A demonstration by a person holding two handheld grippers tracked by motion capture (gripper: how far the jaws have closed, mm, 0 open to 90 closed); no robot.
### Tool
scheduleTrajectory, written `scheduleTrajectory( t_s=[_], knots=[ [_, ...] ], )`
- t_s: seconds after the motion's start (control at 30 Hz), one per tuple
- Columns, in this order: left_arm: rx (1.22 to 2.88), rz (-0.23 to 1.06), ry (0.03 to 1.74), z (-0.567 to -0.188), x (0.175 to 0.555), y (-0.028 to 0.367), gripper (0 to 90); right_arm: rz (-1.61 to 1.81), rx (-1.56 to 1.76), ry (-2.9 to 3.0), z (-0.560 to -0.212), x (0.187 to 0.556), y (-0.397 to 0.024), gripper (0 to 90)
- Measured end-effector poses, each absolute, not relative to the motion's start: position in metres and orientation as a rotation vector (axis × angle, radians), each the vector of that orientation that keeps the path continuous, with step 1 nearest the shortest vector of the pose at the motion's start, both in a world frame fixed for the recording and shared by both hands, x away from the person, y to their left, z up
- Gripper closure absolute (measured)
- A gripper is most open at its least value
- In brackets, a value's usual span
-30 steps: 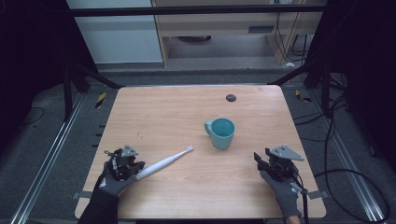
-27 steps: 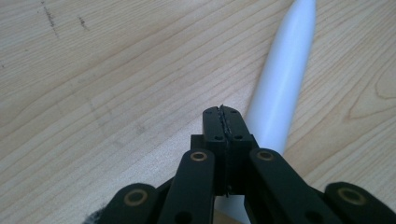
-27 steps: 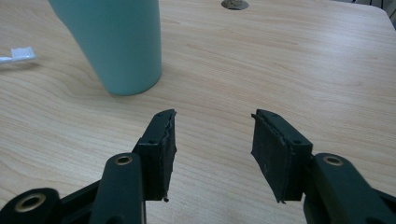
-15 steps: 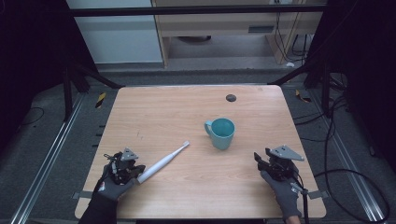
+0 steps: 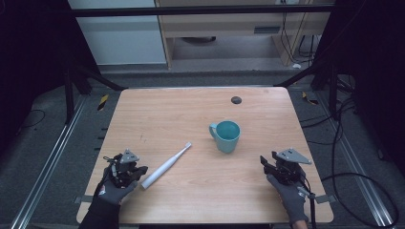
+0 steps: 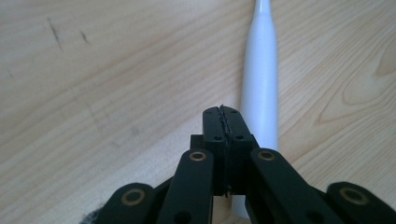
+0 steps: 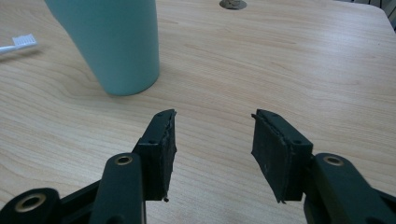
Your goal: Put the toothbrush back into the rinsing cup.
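the white electric toothbrush (image 5: pixel 165 166) lies flat on the desk (image 5: pixel 157 114), its thick end at about 7 o'clock from the teal cup (image 5: pixel 225 135) and its bristle head pointing toward 1 o'clock, short of the cup and apart from it. the left gripper (image 5: pixel 135 172) sits at the thick end of the toothbrush; in the left gripper view its fingers (image 6: pixel 217 128) have just been parting a little but look all but closed, pad against pad, with nothing between them, and the handle (image 6: pixel 260 88) runs on just beside and past them, so the brush looks let go rather than held. the right gripper (image 5: pixel 268 164) rests at about 4 o'clock from the cup, its fingers (image 7: pixel 163 140) partly open and empty, aimed at the bare desk beside the cup (image 7: pixel 109 42). judging by this, if the work is getting the toothbrush to the cup, little is done: the brush is down, the cup stands upright and looks empty, and the lift and the drop-in are still to come.
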State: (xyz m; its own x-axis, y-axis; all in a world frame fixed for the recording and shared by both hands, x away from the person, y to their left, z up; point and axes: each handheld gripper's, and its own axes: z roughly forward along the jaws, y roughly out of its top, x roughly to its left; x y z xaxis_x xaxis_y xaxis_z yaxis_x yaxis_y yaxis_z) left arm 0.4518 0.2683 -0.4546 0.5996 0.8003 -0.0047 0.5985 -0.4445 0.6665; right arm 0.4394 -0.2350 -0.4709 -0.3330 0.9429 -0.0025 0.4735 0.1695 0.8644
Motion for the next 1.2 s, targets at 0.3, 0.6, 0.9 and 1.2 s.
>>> scheduleTrajectory(
  t_s=[0.3, 0.6, 0.9, 1.2],
  knots=[
    [2.132, 0.415, 1.048, -0.422, 0.459, 0.271, 63.2, 1.085, 1.344, 1.894, -0.472, 0.440, -0.237, 46.0],
    [2.177, 0.403, 1.001, -0.410, 0.470, 0.264, 49.4, 1.080, 1.343, 1.905, -0.471, 0.440, -0.236, 44.3],
    [2.227, 0.361, 0.990, -0.411, 0.480, 0.258, 42.4, 1.068, 1.340, 1.901, -0.471, 0.441, -0.235, 43.6],
    [2.332, 0.306, 0.956, -0.416, 0.488, 0.242, 39.5, 1.064, 1.340, 1.901, -0.471, 0.442, -0.236, 43.3]
  ],
)
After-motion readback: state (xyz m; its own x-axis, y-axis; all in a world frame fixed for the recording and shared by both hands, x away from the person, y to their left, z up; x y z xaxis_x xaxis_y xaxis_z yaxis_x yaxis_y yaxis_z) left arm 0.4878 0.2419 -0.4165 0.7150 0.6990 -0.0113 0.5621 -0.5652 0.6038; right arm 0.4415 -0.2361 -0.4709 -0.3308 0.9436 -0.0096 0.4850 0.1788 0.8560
